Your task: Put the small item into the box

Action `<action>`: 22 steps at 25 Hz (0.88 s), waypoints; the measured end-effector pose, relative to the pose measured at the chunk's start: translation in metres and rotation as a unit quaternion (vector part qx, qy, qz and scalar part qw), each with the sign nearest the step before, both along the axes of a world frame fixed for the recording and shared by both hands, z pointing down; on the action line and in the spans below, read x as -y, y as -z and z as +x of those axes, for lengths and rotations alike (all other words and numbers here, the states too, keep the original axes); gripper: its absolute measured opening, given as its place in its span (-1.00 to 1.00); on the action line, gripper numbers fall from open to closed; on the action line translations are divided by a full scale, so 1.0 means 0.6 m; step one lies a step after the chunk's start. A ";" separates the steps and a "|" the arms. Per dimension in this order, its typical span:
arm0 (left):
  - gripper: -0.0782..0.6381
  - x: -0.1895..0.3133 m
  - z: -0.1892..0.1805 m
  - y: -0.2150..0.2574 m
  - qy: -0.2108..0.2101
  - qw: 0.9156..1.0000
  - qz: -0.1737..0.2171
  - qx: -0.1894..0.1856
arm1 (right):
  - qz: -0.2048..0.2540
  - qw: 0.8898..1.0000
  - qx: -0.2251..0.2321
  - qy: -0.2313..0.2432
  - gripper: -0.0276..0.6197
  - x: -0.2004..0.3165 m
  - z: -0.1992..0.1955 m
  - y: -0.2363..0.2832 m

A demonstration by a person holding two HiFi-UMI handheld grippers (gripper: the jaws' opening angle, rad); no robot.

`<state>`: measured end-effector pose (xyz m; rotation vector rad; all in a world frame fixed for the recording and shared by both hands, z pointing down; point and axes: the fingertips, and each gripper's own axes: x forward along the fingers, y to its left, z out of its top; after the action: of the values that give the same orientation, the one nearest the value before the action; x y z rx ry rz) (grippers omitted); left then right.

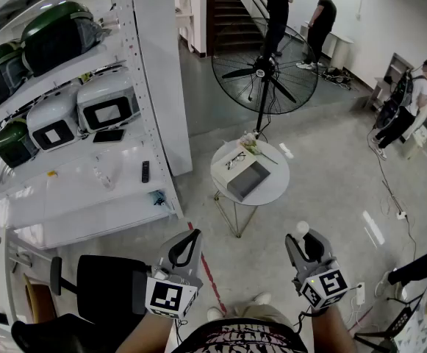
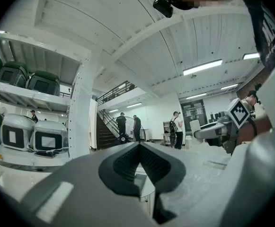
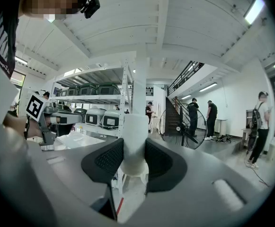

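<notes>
My right gripper (image 1: 302,239) is held low in front of me, shut on a small white cylindrical item (image 1: 302,228). In the right gripper view that white item (image 3: 135,126) stands upright, pinched between the dark pads of the right gripper (image 3: 134,148). My left gripper (image 1: 190,237) is beside it at the left, shut with nothing in it; its pads (image 2: 123,167) meet in the left gripper view. The grey open box (image 1: 248,180) lies on a round white table (image 1: 272,190) some way ahead, well apart from both grippers.
Glasses (image 1: 235,160) and small objects (image 1: 250,145) also lie on the table. A large standing fan (image 1: 264,68) is behind it. White shelving (image 1: 88,160) with appliances runs along the left. A black chair (image 1: 99,289) is near my left. People stand far off (image 1: 278,6).
</notes>
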<state>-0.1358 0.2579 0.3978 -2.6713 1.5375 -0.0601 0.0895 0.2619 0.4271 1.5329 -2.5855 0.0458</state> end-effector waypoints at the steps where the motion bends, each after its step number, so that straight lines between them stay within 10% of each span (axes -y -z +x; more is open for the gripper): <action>1: -0.78 -0.002 -0.001 -0.004 0.001 1.000 -0.002 -0.001 | -0.004 1.000 0.000 0.001 -0.40 -0.002 -0.001 -0.002; 22: -0.78 0.116 0.040 -0.054 0.030 0.999 -0.034 0.020 | -0.035 0.998 0.036 0.024 -0.40 0.112 0.058 -0.035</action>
<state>-0.1116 0.1883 0.4304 -2.6571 1.6340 -0.1699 0.1244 0.1945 0.4482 1.4703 -2.6453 0.1877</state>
